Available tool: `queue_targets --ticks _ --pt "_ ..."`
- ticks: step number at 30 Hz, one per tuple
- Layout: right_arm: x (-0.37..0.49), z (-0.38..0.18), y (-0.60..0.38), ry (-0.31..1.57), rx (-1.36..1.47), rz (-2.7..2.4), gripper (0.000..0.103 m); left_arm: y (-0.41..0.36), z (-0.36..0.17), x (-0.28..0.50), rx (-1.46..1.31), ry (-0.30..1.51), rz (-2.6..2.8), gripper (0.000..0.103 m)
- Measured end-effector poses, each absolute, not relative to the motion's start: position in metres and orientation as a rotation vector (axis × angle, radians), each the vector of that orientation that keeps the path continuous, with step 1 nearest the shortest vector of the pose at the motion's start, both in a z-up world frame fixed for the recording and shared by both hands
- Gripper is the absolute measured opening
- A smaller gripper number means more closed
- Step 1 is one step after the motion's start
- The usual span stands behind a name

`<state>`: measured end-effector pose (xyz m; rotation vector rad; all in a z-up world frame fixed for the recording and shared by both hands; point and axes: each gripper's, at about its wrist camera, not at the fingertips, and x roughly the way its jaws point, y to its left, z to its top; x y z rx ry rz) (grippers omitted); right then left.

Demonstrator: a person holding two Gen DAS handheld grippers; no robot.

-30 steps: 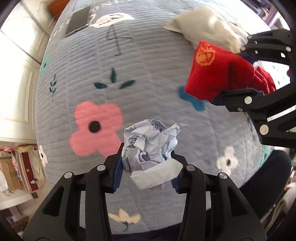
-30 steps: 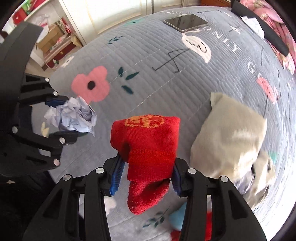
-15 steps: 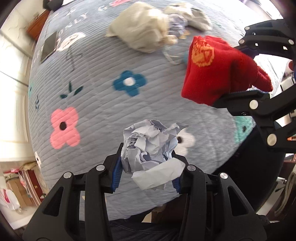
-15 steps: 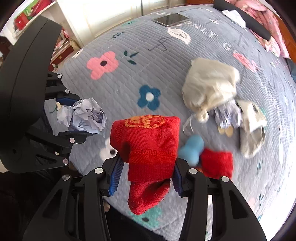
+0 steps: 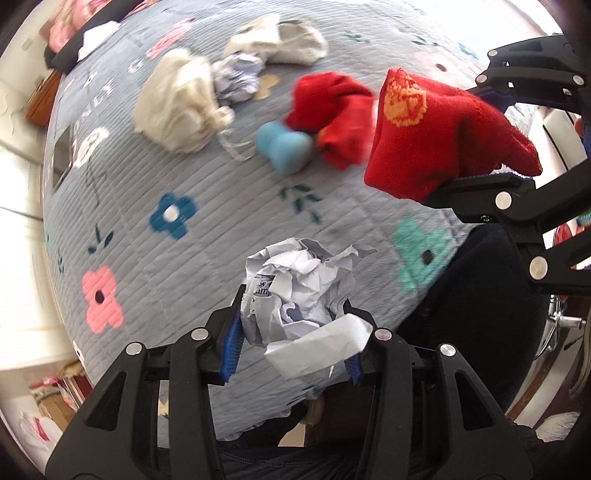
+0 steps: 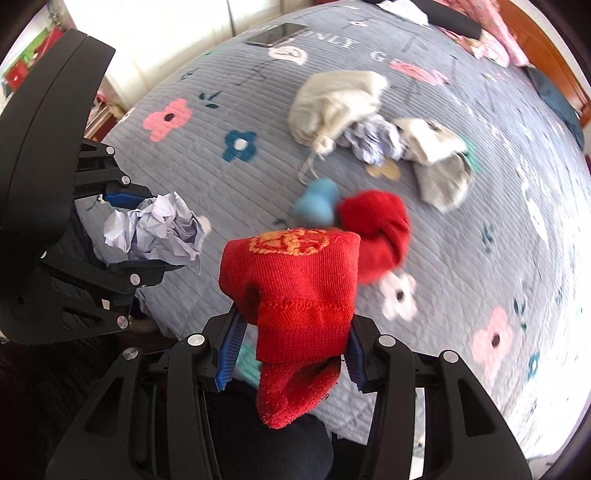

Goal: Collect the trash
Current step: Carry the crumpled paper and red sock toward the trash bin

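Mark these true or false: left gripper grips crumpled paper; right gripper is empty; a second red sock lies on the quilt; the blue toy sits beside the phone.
1. The left gripper is shut on the crumpled white paper ball. True.
2. The right gripper is empty. False: it holds a red knitted sock.
3. Another red sock lies on the grey flowered quilt. True.
4. The light blue toy sits beside the dark phone. False: it touches the lying sock, far from the phone.

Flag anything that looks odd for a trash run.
The right hand-held gripper is clamped on a red sock, clothing rather than trash. The left hand-held gripper holds crumpled paper, which fits.
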<state>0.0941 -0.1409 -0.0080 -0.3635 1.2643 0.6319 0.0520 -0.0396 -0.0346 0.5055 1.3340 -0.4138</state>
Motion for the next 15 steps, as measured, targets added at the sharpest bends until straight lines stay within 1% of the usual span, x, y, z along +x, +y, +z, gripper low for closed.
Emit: queue_targets --ticks 15 --pt "0.066 -0.004 -0.237 1.266 -0.265 0.501 0.045 -0.127 -0.022 0.033 0.641 1.278 -0.514 0.044"
